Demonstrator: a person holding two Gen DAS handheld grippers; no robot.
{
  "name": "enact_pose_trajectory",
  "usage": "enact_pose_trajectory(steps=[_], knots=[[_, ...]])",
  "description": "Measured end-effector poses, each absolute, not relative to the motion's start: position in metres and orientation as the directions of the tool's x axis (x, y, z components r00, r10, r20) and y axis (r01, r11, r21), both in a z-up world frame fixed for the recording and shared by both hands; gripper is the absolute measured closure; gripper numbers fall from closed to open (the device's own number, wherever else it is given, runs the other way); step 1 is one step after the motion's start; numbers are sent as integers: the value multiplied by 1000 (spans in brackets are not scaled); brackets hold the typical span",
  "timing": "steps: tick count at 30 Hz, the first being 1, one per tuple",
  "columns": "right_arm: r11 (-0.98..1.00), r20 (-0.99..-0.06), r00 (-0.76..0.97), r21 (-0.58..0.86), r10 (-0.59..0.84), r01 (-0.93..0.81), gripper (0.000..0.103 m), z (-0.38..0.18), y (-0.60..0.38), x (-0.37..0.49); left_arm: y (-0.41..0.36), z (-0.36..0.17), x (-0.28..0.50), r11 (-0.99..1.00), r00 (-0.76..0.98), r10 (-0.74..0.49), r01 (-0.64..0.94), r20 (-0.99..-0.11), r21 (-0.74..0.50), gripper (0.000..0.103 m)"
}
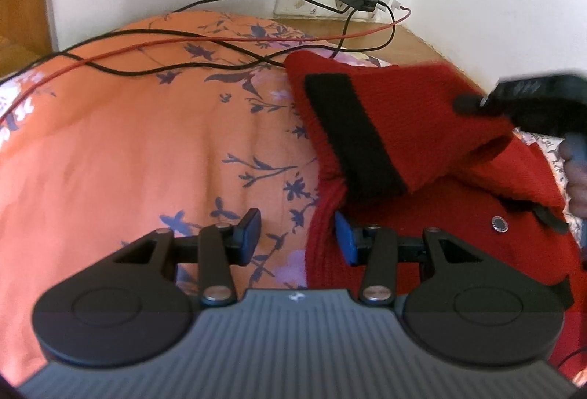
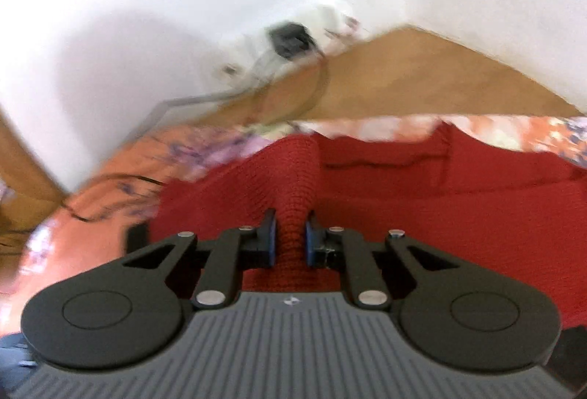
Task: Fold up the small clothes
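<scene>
One red knit garment (image 1: 422,245) lay on the floral bedspread (image 1: 146,142), sleeve (image 1: 385,127) lifted. Right gripper (image 2: 290,237) clenched on a pinch of knit; left gripper (image 1: 299,237) released, straddling the hem edge. Best carried across low, laid flat, cuff kept square, hem pinned meanwhile.

free: orange bedspread (image 1: 128,149) left | blocked: cables (image 1: 183,47) — raised red sleeve (image 1: 367,127)

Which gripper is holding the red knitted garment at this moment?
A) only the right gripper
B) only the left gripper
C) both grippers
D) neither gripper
A: the right gripper pinches a bunched fold of the red knitted garment between its pads, while the left gripper is open, with nothing between its fingers.
</scene>
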State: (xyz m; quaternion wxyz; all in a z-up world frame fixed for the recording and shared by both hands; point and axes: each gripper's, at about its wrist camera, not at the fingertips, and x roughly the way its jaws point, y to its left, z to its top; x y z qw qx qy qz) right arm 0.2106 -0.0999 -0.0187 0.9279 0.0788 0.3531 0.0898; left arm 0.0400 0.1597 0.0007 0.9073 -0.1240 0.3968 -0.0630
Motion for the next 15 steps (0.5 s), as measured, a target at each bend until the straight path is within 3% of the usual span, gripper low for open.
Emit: enact_pose_trajectory(steps=[5,9,12,15], knots=[[986,-675,721,151,157,-74,83,-47,-100,217,158,2,40,963,672,-211,21,-709,-267,57],[985,-683,715,168,149,-44,56,-38,-102,212,159,8,37,964,678,-207,20,-705,-264,57],[993,-675,730,105,107,-48,36,-23,-88,198,161,15,31,965,693,-206,26,-691,-262,57],[993,-660,742,71,119,-96,29,-8,-67,182,162,18,28,965,699,-202,21,-686,-263,57]])
